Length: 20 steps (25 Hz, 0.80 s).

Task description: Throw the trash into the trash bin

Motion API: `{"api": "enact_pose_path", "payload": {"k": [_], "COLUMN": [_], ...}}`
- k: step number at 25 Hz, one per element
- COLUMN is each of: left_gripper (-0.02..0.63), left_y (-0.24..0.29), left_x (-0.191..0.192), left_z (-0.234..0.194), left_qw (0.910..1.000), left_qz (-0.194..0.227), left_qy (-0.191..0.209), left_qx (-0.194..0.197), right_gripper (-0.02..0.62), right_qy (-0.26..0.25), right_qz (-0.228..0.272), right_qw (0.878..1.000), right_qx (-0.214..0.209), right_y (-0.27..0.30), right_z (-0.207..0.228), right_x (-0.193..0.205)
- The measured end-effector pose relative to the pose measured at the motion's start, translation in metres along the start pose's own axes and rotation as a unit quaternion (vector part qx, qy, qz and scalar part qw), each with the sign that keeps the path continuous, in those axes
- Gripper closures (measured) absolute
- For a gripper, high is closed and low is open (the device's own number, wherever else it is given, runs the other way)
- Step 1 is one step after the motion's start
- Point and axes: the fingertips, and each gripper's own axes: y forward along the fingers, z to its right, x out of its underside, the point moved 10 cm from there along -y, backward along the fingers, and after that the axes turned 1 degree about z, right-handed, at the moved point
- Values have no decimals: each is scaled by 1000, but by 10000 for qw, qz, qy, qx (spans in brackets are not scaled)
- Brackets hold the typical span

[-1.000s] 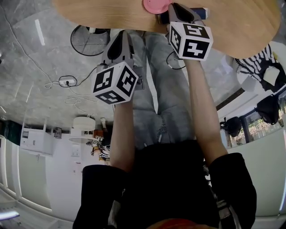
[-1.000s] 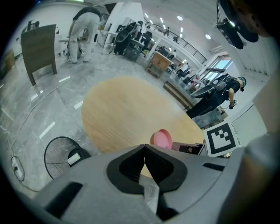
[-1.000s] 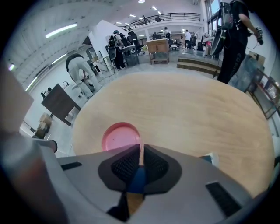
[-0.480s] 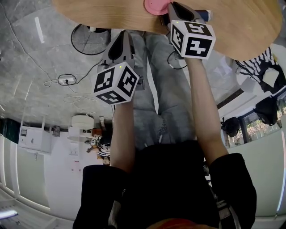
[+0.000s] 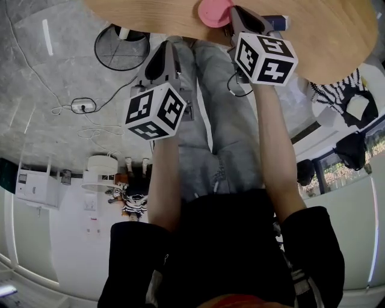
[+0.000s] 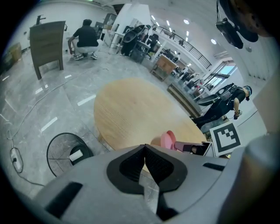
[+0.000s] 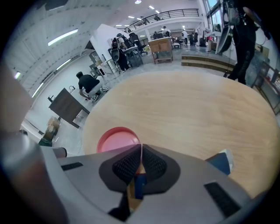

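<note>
Both the left tool and right tool are clenched; the wire trash bin shows in left gripper view, not right.

wooden table cut by top edge, pink plate cropped, blue packet mostly hidden

The floor is grey polished stone with pale veins — a power strip lies on it. A round wooden table stands in a big open hall. A dark wooden cabinet stands farther back, long ceiling lamps shine, and windows give daylight.
</note>
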Motion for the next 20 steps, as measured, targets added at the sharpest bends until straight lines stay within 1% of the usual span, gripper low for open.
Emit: {"api": "enact_pose_path", "payload": {"k": [3, 7, 11, 15, 20], "left_gripper": [597, 597, 597, 597, 598], "left_y": [-7, -19, -40, -64, -89], "left_x": [0, 6, 14, 21, 44], "left_z": [-11, -32, -60, -92, -127], "left_qw": [9999, 9990, 9966, 9916, 9811], "left_qz": [102, 253, 451, 682, 957], "left_qy": [-121, -334, -600, -913, -1402], "left_qx": [-34, -135, -324, -603, -925], "right_gripper": [581, 581, 581, 581, 581], "right_qy": [-241, -492, -840, -1339, -1946], "right_qz": [13, 28, -44, -238, -478], "right_qw": [9996, 9979, 9942, 9864, 9704], "right_qx": [-133, -414, -665, -928, -1348], "right_y": [-3, -1, 5, 14, 27], "right_z": [-17, -46, -80, -117, -166], "right_x": [-2, -4, -1, 8, 24]}}
